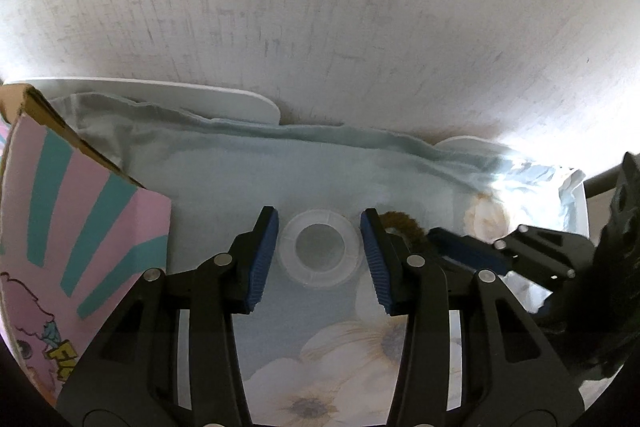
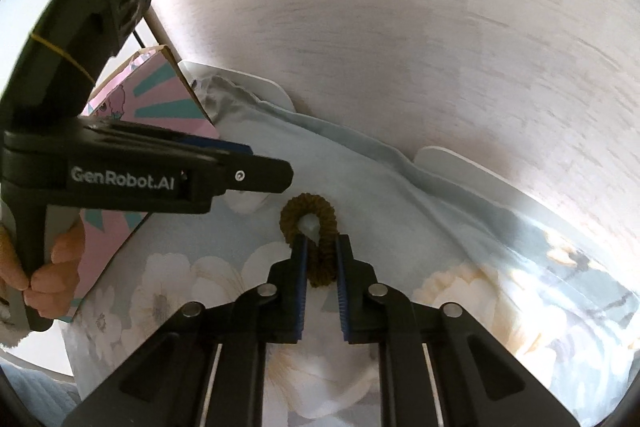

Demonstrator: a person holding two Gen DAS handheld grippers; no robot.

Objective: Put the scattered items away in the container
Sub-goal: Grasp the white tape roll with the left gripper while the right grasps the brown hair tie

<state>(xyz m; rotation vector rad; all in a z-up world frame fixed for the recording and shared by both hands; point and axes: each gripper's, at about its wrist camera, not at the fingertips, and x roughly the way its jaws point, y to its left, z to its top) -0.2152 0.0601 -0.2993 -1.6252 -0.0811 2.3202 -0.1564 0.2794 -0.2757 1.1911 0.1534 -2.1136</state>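
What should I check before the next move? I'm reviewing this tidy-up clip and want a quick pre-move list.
1. Right tongs grip on the brown hair tie: ok, pinched between both pads.
2. Left tongs around the clear tape roll: ok, pads open on either side, not yet closed.
3. Clearance between the two tools: not ok, the right tongs sit close beside the left one's right finger.
4. Pink carton within reach: ok, just left of the tape roll.
5. Carton opening free: cannot tell, inside not visible.
6. Floral cloth snag risk: cannot tell.
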